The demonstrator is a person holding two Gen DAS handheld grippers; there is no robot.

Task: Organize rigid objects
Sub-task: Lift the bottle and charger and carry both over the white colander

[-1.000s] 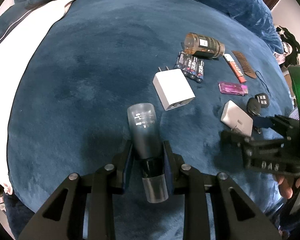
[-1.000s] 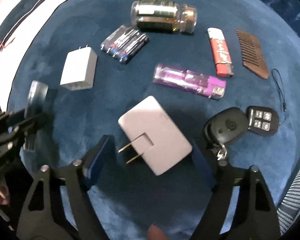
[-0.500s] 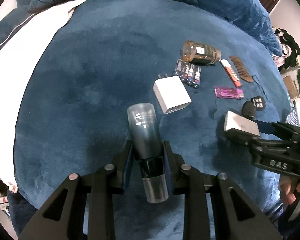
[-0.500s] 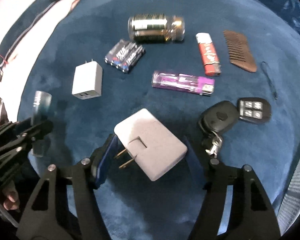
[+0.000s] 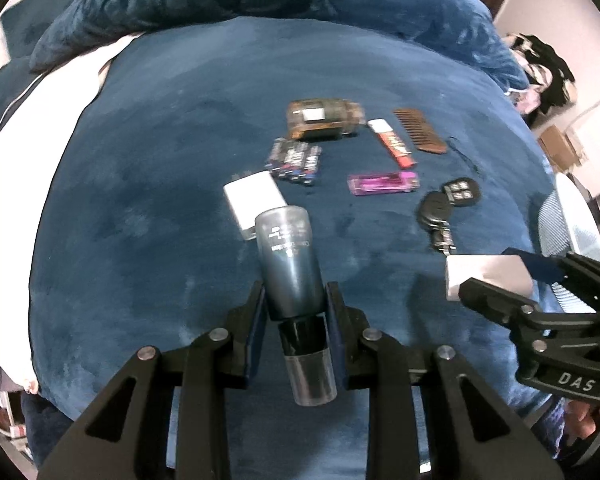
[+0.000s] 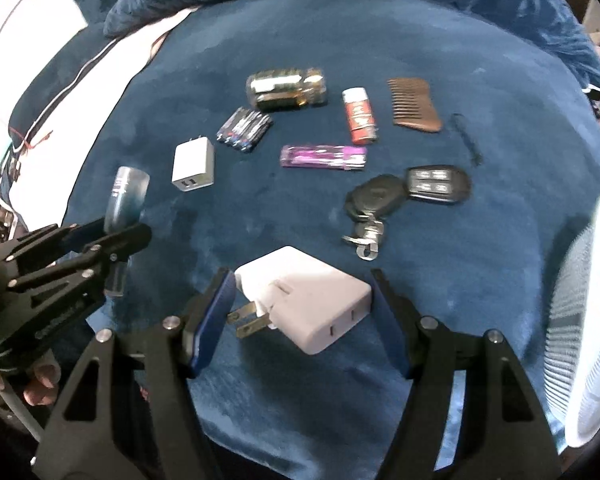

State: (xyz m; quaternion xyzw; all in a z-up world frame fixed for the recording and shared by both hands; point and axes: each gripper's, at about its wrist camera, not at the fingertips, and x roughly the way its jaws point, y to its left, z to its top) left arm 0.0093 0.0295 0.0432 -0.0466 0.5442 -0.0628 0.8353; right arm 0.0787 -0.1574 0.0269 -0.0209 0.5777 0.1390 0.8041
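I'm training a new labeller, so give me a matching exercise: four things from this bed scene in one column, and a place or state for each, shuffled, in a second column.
Things:
1. dark bottle
2. large white charger
3. wooden comb
4. purple lighter

Places or states:
A. lying between the batteries and the key fobs
B. clamped in the right hand-held gripper, prongs out
C. clamped in the left hand-held gripper
D. lying right of the red lighter

Pairs: 1-C, 2-B, 3-D, 4-A
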